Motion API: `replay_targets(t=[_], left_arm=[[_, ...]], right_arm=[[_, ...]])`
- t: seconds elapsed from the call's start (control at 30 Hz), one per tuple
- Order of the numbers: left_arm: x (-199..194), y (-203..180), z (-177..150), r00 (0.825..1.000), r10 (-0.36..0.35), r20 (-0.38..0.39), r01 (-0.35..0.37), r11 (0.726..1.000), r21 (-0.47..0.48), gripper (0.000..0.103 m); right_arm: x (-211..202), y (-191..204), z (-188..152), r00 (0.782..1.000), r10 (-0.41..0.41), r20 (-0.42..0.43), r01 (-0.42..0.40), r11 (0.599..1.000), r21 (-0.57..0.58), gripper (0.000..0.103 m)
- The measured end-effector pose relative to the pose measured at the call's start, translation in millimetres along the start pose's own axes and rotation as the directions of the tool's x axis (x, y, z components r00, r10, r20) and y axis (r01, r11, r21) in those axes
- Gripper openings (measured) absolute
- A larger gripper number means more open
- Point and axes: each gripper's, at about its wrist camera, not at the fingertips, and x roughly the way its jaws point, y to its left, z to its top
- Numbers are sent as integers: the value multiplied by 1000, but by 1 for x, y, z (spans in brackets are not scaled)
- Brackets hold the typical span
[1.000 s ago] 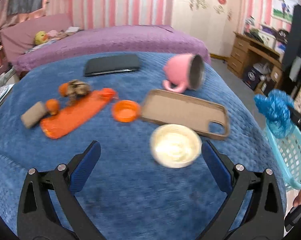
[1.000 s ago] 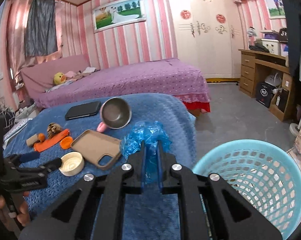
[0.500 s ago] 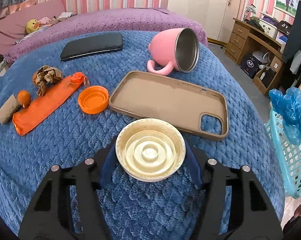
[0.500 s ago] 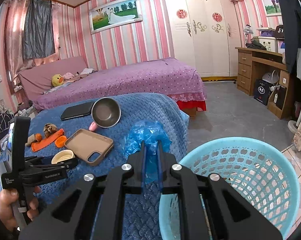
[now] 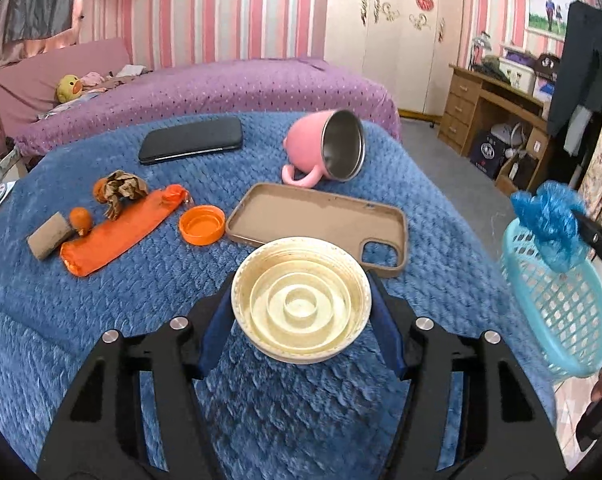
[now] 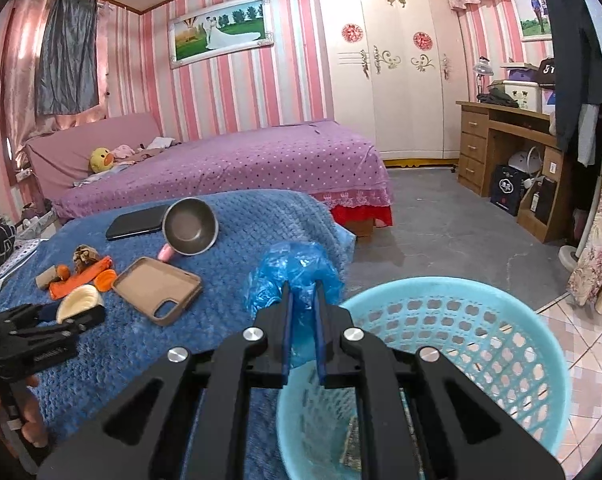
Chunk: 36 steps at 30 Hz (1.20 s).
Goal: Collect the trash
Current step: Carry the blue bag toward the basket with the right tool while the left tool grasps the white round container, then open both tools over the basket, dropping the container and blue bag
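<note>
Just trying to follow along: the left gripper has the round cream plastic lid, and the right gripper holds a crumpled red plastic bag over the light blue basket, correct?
Nearly. The crumpled plastic bag is blue, not red, as the right wrist view shows. The rest holds: the right gripper pinches it above the light blue basket, and the left gripper grips the round cream plastic lid.

A home bedroom: a purple-covered bed (image 6: 237, 160) (soft duck toy by its pillow), white wardrobe (image 6: 385, 64), wooden desk (image 6: 501, 136), pink striped walls beyond the tongs.
</note>
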Motion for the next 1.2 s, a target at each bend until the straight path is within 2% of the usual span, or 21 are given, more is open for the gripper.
replay_targets(t=[0.23, 0.5, 0.7, 1.07, 1.2], left_arm=[[-20, -15, -8, 998, -9, 61, 8, 1000, 17, 61], [-25, -39, -7, 996, -47, 75, 46, 999, 16, 61], [-29, -76, -2, 990, -96, 102, 86, 992, 97, 61], [-14, -173, -10, 973, -223, 58, 210, 963, 169, 61], [-6, -199, -10, 965, -259, 33, 250, 954, 165, 61]], right_arm=[[-12, -30, -4, 998, -58, -4, 58, 998, 2, 9], [-19, -64, -10, 989, -147, -15, 147, 989, -33, 9], [-21, -84, -10, 978, -209, -26, 206, 975, -85, 9], [-41, -143, -21, 970, -241, -29, 242, 970, 26, 9], [-44, -155, -22, 970, -241, -20, 242, 967, 75, 9]])
